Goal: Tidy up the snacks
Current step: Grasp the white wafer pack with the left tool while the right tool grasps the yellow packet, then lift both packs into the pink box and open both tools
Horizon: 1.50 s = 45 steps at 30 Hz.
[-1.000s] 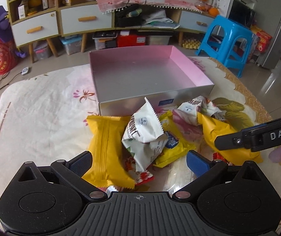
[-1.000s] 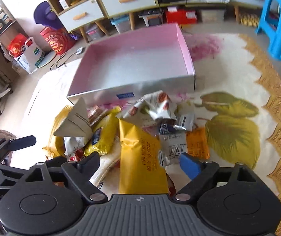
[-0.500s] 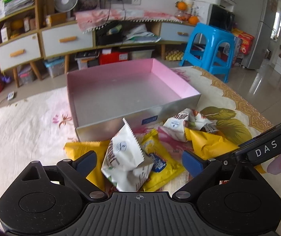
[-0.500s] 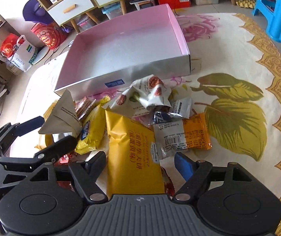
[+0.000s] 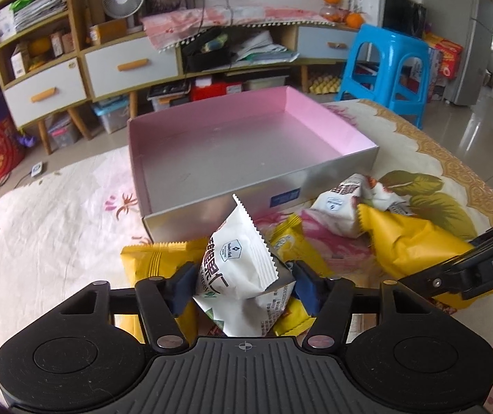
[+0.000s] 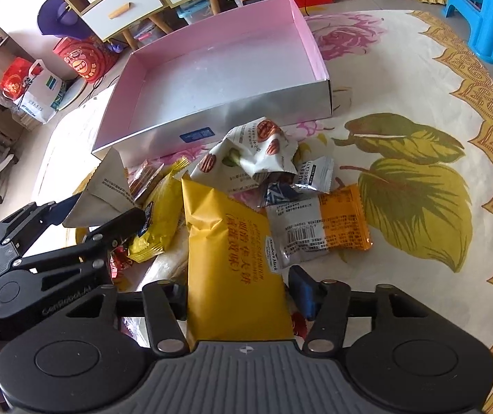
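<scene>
Crinkled white foil packet [image 5: 243, 276], serrated edges, pinched in just-closing left gripper [image 5: 243, 284]; right gripper [image 6: 237, 293] just closed around glossy yellow pouch [image 6: 232, 258]. Pink-lined box [image 5: 332, 127] at 12 o'clock.

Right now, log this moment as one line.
left gripper: closing on white snack packet | right gripper: closing on yellow snack packet | pink box: empty | stage: grasping
</scene>
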{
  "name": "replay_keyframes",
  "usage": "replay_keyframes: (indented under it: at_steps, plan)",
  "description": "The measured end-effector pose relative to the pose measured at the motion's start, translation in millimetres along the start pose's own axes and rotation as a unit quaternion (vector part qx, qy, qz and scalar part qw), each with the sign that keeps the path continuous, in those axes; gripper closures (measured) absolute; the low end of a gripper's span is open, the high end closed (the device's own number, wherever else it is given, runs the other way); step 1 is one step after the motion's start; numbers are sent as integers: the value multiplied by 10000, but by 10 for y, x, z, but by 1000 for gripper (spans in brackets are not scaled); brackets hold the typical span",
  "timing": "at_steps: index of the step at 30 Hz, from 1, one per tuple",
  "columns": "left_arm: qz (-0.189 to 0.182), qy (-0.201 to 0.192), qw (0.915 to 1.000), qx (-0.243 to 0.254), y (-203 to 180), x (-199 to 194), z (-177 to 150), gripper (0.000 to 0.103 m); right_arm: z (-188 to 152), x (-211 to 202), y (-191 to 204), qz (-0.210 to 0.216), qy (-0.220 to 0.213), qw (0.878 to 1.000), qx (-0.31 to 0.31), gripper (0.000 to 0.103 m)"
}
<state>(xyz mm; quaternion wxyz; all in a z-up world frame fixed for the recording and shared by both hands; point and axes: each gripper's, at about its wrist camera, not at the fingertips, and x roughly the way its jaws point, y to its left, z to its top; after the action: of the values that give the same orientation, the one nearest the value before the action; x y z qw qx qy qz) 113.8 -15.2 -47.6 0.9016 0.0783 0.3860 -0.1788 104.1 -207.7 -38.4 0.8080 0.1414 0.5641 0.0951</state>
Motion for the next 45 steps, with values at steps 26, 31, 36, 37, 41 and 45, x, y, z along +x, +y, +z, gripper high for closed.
replay_keyframes:
  at_steps: [26, 31, 36, 37, 41, 45]
  plan:
    - [-297, -497, 9971, -484, 82, -476, 194, 55, 222, -482, 53, 639, -857, 9940, 218, 78]
    - [-309, -795, 9948, -562, 87, -544, 303, 55, 342, -580, 21, 853, -1202, 9883, 378, 78]
    - [-300, -794, 9935, -757, 230, -373, 489, 55, 534, -544, -49, 791, -1376, 9863, 457, 78]
    - [-330, -808, 9922, -893, 285, -333, 546, 55, 589, -546, -70, 774, -1439, 9855, 456, 78]
    - [-367, -979, 9879, -1147, 424, -172, 725, 55, 857, -526, -166, 853, -1750, 9797, 477, 78]
    - [-239, -884, 9878, -1264, 467, 62, 835, 55, 1114, -377, -200, 844, -1972, 9760, 364, 78]
